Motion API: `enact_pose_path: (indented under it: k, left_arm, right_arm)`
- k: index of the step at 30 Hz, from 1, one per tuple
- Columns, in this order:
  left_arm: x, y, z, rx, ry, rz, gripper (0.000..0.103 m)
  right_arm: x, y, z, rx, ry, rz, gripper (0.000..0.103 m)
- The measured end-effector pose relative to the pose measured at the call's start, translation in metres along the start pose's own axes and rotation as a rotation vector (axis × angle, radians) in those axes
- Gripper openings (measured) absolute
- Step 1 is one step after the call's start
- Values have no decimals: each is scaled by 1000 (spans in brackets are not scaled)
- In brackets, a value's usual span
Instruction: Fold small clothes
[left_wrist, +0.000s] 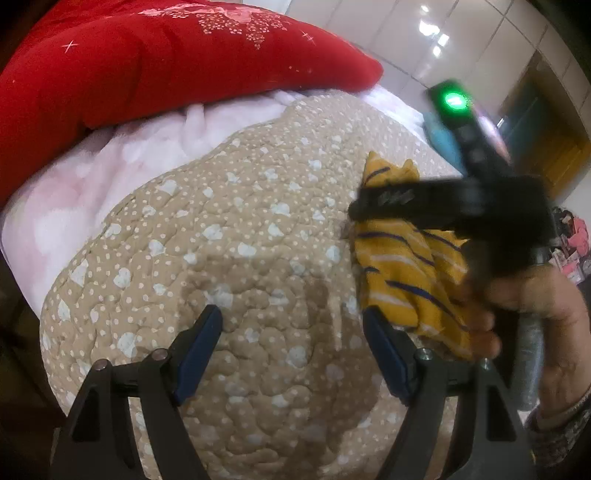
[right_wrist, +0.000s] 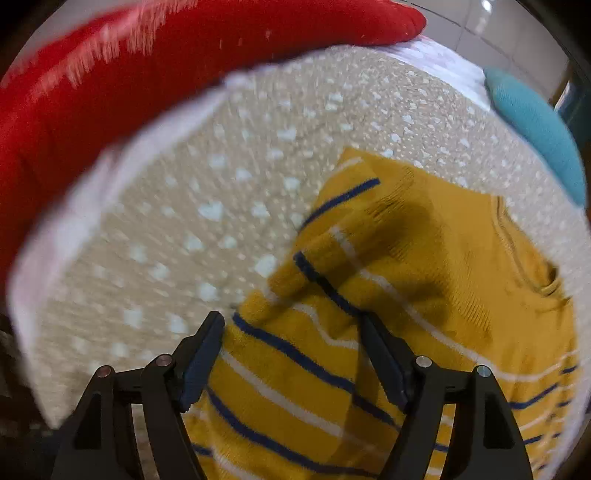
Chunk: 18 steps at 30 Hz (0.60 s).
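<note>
A small yellow sweater with blue and white stripes lies on the beige heart-print quilt. One sleeve is folded across its body. My right gripper is open and empty just above the sweater's lower left part. My left gripper is open and empty over bare quilt, left of the sweater. In the left wrist view the right gripper's black body and the hand holding it hover over the sweater and hide part of it.
A red pillow lies at the back on a pale pink blanket. A teal cushion sits at the quilt's far right edge. Beyond the bed are white walls and a wooden door.
</note>
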<state>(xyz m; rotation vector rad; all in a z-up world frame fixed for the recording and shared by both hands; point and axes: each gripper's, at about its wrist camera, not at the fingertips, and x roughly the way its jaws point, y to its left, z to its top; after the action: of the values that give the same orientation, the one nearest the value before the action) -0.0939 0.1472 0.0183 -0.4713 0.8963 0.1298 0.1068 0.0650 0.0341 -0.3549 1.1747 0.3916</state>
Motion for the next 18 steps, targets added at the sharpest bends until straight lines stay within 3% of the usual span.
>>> enact_pose_path:
  k: [1, 3, 5, 6, 13, 18]
  left_arm:
    - [-1, 0, 0, -3, -1, -4, 77]
    - [-2, 1, -1, -3, 1, -14, 77]
    - [-3, 0, -1, -2, 8, -27, 79]
    - [-5, 0, -2, -1, 11, -37, 80]
    - [8, -30, 2, 52, 50, -180, 80]
    - [35, -64, 4, 119, 84, -215, 80]
  right_arm:
    - [6, 8, 0, -50, 16, -57, 75]
    - [6, 20, -3, -122, -1, -141, 47]
    - [3, 22, -5, -150, -13, -166, 28]
    - [1, 20, -6, -157, -23, -161, 24]
    - [-25, -31, -12, -36, -84, 72, 19]
    - [-36, -56, -13, 21, -110, 190, 18]
